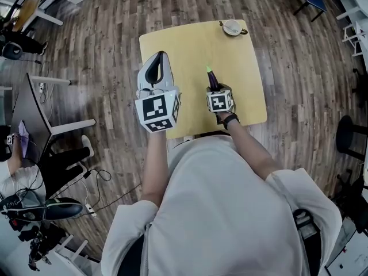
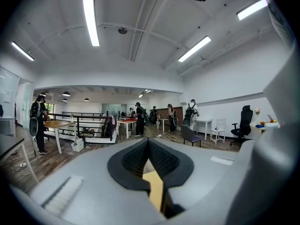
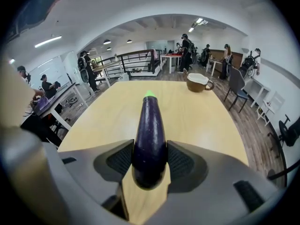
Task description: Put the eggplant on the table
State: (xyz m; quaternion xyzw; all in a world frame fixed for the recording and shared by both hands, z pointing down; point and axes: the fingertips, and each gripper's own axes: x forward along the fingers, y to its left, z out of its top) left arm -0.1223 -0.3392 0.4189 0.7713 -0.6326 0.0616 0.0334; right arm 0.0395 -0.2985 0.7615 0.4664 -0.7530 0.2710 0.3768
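Yellow bench [image 1: 190, 45] first: broad, bare across the middle, with plenty of free surface toward 12 o'clock. Next the left tongs [image 2: 148, 143], held about level over the near-left edge, at 9 o'clock from the other hand: tips pressed together, nothing between them, no part in this step. Then the right tongs [image 3: 150, 148], angled downward over the near-centre of the bench, clamped on the eggplant [image 3: 150, 121] at its fat end, pads bearing on both flanks. Eggplant apparently in the air above the bench, long axis toward 12 o'clock, green stem cap leading. No telling from any view whether touching the wood. Cup [image 1: 233, 27] at 1 o'clock, near the far edge, well apart from the likely landing spot.

Judged as the lowering stage, release not yet made. To do it well:
- Bring the purple body down gently.
- Flatten the wrist to lay the whole length along the wood, not the tip alone.
- Spread the tongs only after resting the full weight on the bench.
- Expect a roll from the round, glossy skin, so set down well in from the near edge.
- Back out toward 6 o'clock without nudging.
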